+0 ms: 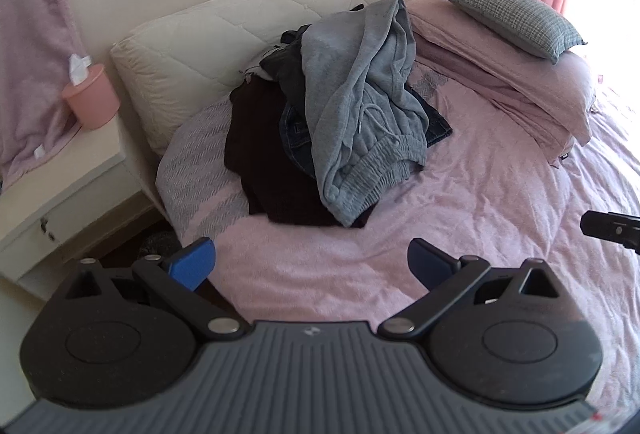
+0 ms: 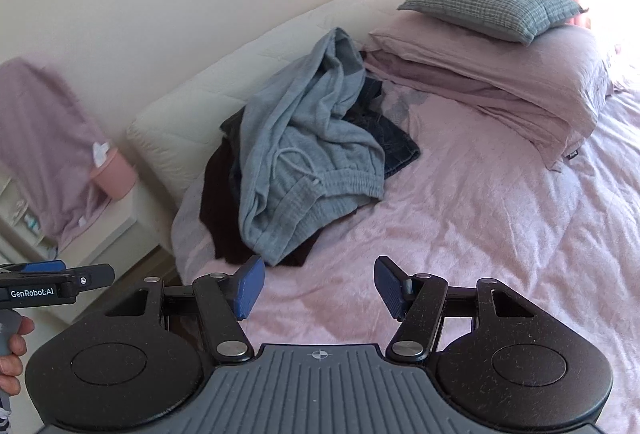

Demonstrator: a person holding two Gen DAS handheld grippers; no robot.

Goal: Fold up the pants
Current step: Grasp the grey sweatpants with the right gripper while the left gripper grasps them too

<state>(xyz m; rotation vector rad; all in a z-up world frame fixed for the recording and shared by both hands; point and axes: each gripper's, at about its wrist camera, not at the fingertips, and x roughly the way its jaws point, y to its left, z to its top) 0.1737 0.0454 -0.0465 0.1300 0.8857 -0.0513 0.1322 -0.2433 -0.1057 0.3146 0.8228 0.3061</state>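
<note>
Grey sweatpants (image 1: 360, 105) heaped on far clothes pile (image 1: 272, 153); soft, floppy, light. Best gripped at near elastic waistband (image 1: 384, 169). Left gripper (image 1: 310, 266) and right gripper (image 2: 320, 288) both wide, empty.

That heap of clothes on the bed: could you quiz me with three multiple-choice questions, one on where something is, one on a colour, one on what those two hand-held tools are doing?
1. Where does the clothes pile lie?
A. against the headboard
B. on the floor
C. on the nightstand

2. What colour are the sweatpants on top of the pile?
A. red
B. grey
C. white

3. How do the fingers of both grippers stand?
A. shut on cloth
B. open, holding nothing
C. shut on a pillow

Answers:
1 A: the clothes pile rests on the pink bedspread, up against the cream headboard.
2 B: the sweatpants, with a drawstring waist, are grey.
3 B: the left gripper and the right gripper hover short of the pile, blue fingers spread apart.
</note>
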